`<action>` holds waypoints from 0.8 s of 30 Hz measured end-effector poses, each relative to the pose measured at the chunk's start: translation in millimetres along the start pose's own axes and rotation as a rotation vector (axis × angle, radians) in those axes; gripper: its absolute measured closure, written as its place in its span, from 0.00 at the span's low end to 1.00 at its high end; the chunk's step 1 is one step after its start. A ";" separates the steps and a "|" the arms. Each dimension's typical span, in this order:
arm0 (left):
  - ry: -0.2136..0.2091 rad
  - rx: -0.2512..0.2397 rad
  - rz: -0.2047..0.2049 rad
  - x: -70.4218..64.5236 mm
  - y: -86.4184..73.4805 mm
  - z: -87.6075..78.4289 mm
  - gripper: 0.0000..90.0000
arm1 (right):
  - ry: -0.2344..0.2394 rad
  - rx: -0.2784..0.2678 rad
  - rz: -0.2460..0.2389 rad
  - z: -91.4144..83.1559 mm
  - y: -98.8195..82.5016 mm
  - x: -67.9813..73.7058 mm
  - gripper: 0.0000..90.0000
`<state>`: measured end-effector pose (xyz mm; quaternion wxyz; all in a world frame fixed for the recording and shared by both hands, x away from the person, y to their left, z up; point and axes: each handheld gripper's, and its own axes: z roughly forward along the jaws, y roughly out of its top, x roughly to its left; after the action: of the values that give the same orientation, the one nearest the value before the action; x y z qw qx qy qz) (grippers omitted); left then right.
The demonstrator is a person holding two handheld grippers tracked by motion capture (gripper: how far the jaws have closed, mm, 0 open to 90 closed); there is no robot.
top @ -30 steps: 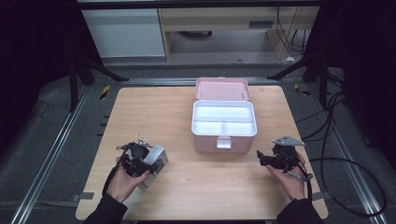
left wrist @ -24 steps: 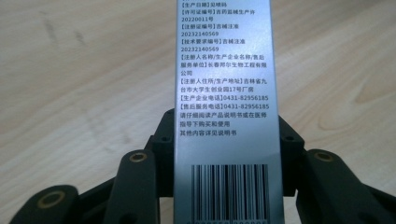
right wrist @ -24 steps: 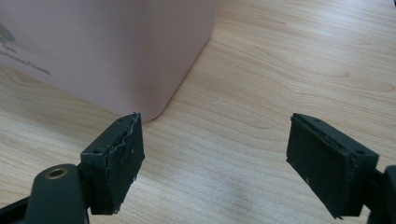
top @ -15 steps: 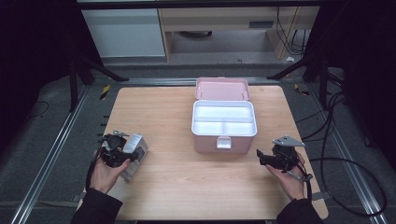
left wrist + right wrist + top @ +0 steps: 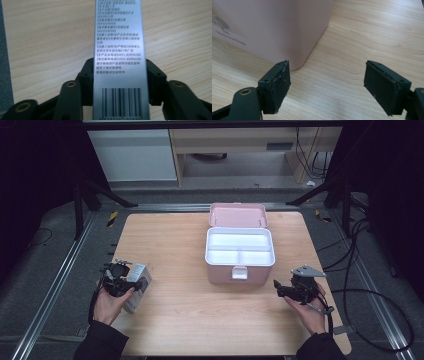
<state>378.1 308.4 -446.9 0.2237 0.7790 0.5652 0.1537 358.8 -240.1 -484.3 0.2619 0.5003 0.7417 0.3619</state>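
A slim grey box [image 5: 137,287] with printed text and a barcode lies near the table's left edge. In the left gripper view the box [image 5: 117,37] runs up between the jaws. My left gripper [image 5: 120,72] has its pads against both long sides, and no gap shows. Its jaws have just been opening, with the box still between them. In the high view the left gripper [image 5: 131,284] is held in a hand over the box. My right gripper [image 5: 276,288] stands open and empty, at the front right corner of the pink case [image 5: 274,27]. Wood shows between its jaws [image 5: 327,85].
The pink case [image 5: 240,270] stands open at the table's middle, its white tray split into compartments and its lid [image 5: 237,215] folded back. The table's left edge [image 5: 107,285] is close to the box. Cables [image 5: 360,290] trail off the right side.
My left hand has carried the grey box leftward, from nearer the middle to the table's left edge. The right hand has stayed where it was.
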 end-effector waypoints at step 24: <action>-0.075 -0.447 0.142 -53.2 39.0 -52.2 0.45 | 0.042 -0.201 0.002 -32.7 61.2 -2.1 0.33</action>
<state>367.3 256.8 -381.3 0.4003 0.7530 0.4522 0.2613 368.8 -236.5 -415.8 0.2949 0.4646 0.7065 0.4450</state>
